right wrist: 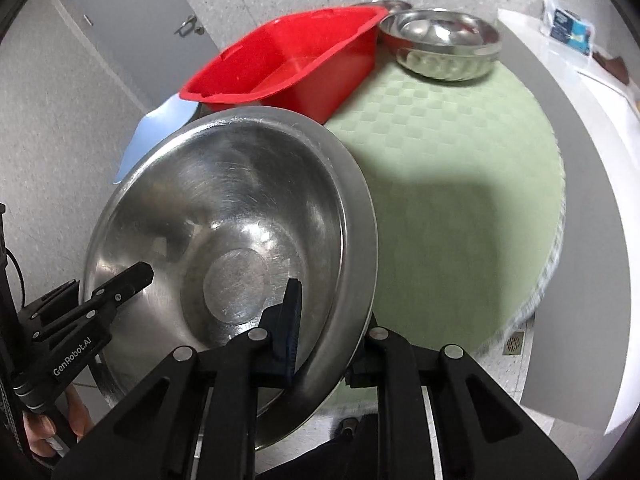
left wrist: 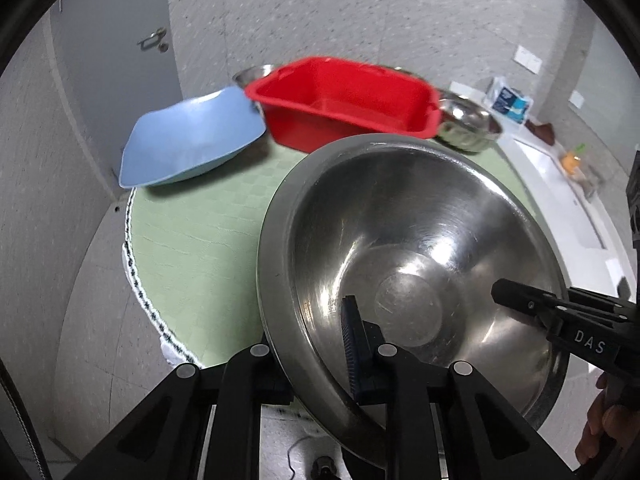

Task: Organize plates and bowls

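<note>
Gripping opposite rims of the big steel bowl [left wrist: 420, 264], the left tongs [left wrist: 320, 364] and right tongs [right wrist: 324, 344] each pinch it, lower frame, over the green desk [right wrist: 460, 200]; only the left view shows the whole blue plate [left wrist: 188, 140] beside the red tub [left wrist: 344, 100]

The big bowl [left wrist: 412, 280] fills the lower right of the left wrist view, over the near edge of the round table [left wrist: 208, 232]. Each gripper [left wrist: 320, 344] [right wrist: 320, 320] straddles its rim from opposite sides. Behind it, at the table's far side, the tub [left wrist: 344, 104] sits upper centre. The square plate [left wrist: 192, 136] lies just left of the tub, a smaller bowl [left wrist: 468, 124] just right. Another bowl [left wrist: 252, 74] peeks from behind the tub's left end.
</note>
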A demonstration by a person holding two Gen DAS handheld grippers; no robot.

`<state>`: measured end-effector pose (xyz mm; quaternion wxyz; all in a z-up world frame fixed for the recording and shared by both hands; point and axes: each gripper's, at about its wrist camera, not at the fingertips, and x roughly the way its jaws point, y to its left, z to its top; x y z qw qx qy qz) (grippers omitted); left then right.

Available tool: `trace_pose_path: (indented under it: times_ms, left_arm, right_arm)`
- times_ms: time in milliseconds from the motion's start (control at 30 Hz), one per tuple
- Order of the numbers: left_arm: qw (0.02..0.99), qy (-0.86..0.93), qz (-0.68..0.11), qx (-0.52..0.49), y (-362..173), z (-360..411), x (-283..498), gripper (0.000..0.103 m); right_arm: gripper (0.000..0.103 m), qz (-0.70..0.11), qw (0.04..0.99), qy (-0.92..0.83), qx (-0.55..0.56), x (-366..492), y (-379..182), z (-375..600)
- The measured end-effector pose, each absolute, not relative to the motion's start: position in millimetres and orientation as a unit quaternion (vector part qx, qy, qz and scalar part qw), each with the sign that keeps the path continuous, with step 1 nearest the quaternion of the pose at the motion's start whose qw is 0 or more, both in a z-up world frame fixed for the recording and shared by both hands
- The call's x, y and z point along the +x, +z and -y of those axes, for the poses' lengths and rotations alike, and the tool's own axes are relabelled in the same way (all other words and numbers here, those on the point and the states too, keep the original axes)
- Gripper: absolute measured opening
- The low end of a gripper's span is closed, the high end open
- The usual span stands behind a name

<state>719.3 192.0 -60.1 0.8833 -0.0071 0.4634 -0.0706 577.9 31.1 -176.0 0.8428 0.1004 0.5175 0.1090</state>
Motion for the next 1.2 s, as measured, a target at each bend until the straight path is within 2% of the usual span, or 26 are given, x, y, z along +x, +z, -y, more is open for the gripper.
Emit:
trace_pose_path:
  times_ms: [267,567,867,1200]
  left_arm:
    - [0.909,-0.093,-0.407,-0.008,-16,-196,674,0.015]
    - [0.926,-0.064,-0.37,-0.024,9,-201,750,0.015]
    - [0.909,-0.002,-0.415,-0.045,-27,-191,864,0.016]
    - [0.877,0.051,-0.472,-0.077,-85,-188,910,0.017]
  right_arm:
    - [0.017,-0.47,0.872,0.099,0.095,558,-125,-22]
    - [0.017,-0.425,0.893,0.131,0.065,646,-81,-18]
    - [0.017,-0.456,0.872,0.176,0.014,792,-101,-28]
    - [0.017,-0.509,0.834,0.213,-0.009,859,-155,-33]
